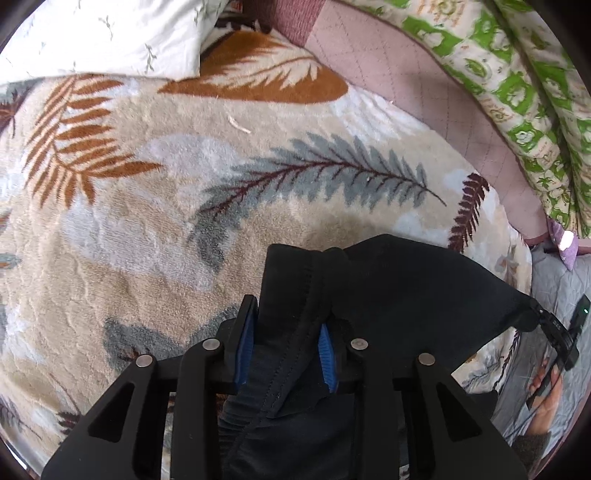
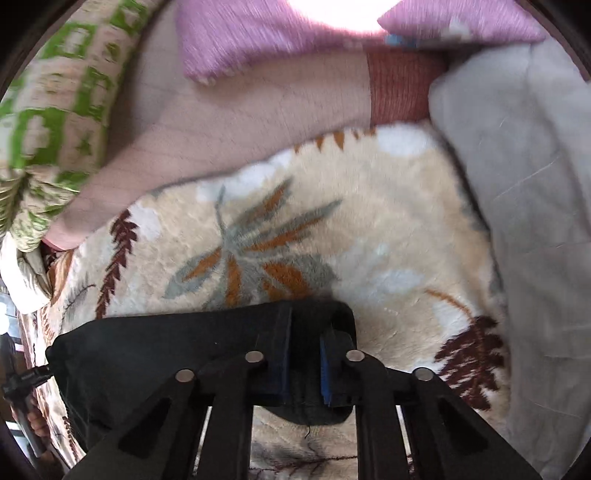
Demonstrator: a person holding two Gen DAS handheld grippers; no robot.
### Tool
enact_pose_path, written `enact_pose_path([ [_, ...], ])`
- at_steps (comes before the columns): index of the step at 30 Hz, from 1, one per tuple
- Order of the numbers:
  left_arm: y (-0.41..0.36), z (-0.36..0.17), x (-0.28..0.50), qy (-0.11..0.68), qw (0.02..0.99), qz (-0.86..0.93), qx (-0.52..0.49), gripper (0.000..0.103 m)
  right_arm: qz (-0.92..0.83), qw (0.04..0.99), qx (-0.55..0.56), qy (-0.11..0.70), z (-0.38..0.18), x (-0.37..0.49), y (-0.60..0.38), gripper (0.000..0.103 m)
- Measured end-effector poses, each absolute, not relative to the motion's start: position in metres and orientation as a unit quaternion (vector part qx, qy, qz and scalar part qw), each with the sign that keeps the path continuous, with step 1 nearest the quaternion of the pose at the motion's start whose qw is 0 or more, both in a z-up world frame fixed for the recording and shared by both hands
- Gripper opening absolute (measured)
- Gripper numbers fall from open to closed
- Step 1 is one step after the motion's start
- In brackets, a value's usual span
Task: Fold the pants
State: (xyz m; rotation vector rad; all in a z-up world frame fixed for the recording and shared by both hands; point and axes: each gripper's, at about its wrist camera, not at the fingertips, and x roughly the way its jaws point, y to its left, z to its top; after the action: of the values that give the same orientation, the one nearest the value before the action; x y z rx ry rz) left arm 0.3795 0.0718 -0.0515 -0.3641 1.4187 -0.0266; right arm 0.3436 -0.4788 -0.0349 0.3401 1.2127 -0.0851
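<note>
Spread across the bed, a plush beige blanket [image 1: 147,229] patterned with rust, grey and maroon fern leaves. At eleven o'clock in the left wrist view, a white pillow [image 1: 110,33] with small sprigs; at one to three o'clock, a quilted pink cover [image 1: 406,85] and beyond it a green-and-cream floral quilt [image 1: 517,92] bunched along the edge. At six o'clock in that view, left tongs [image 1: 286,349] narrowed onto a thick bunched fold of black pants [image 1: 406,295], blue pads [image 1: 244,343] pressing the seam from either side, cloth filling the gap completely. From there, black fabric stretched taut toward four o'clock, ending at a second set of tongs at the frame edge, with a hand [image 1: 546,391] behind it. In the right wrist view, slightly blurred, green quilt [image 2: 48,122] at ten o'clock, a mauve knitted cushion [image 2: 258,40] at twelve, a pale grey sheet [image 2: 517,184] at two to four o'clock. At six o'clock, right tongs [image 2: 304,363] nearly closed, pinching a thin edge of the pants [image 2: 147,350] between blue pads [image 2: 325,373], a small flap hanging beneath. Remaining black cloth drawn flat toward nine o'clock over the blanket [image 2: 388,229], lifted slightly off it, held at both ends along one edge.
</note>
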Motion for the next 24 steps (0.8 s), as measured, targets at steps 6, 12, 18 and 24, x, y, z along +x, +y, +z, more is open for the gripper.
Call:
enact_pose_path([
  [6, 0.071, -0.024, 0.365, 0.62, 0.764, -0.022, -0.177, 0.027, -0.022, 0.847, 0.093, 0.522, 0.001, 0.317, -0.466, 0.011],
  [12, 0.075, -0.012, 0.356, 0.616, 0.767, -0.014, -0.181, 0.027, -0.029, 0.844, 0.039, 0.535, -0.002, 0.295, -0.461, 0.011],
  [18, 0.081, 0.015, 0.333, 0.583, 0.79, -0.024, -0.189, 0.026, -0.017, 0.864, 0.044, 0.501, 0.016, 0.276, -0.455, 0.011],
  [24, 0.088, 0.023, 0.294, 0.56, 0.81, -0.032, -0.174, 0.026, -0.011, 0.875, 0.033, 0.483, 0.015, 0.232, -0.444, 0.011],
])
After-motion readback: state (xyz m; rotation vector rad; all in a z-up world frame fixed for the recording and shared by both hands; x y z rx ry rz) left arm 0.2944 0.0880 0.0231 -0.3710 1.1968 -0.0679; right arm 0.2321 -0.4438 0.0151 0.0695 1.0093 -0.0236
